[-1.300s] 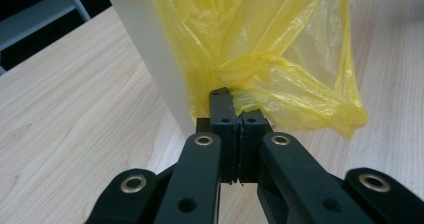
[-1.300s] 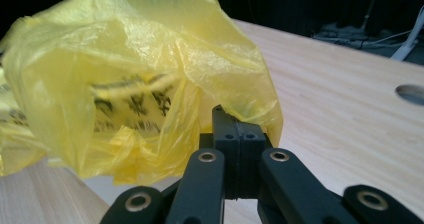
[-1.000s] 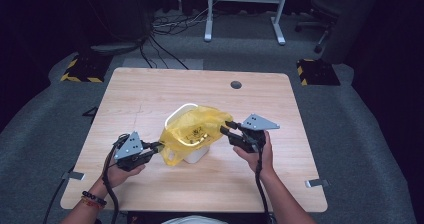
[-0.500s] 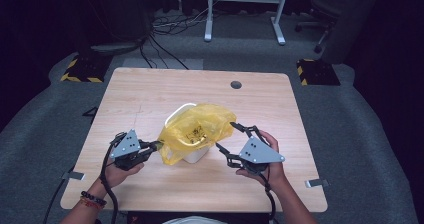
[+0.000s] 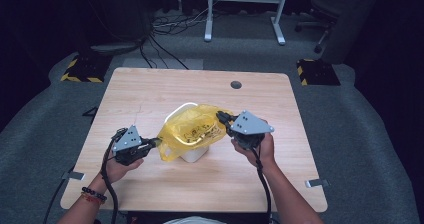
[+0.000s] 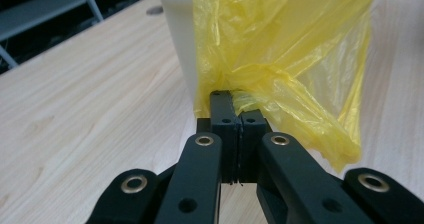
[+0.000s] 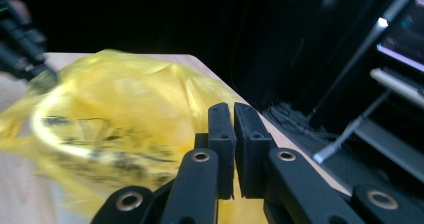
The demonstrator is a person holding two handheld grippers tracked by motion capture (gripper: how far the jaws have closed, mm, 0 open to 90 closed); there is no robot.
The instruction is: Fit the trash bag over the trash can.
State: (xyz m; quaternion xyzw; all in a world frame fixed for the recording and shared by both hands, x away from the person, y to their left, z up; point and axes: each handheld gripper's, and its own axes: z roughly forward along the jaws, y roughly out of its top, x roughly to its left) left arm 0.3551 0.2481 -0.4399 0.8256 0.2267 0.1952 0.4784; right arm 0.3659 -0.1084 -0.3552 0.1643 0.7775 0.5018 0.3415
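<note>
lining the white bin point(image 5: 192, 154) is half done — left gripper point(image 5: 156, 143) pinches the yellow bag point(image 5: 192, 131), right gripper point(image 5: 222, 118) has just closed, apparently on its far edge — the rim remains uncovered.

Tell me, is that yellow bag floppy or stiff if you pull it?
Probably floppy: the yellow bag crumples and bunches where the left tongs pinch it. It looks thin, see-through and light, so it may stretch or tear. The white bin might tip if tugged.

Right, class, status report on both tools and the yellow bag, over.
Left tool shut on the yellow bag edge. Right tool just closed, bag at its tips, grip unclear. Bag draped over the white bin. Nothing in the way.
</note>
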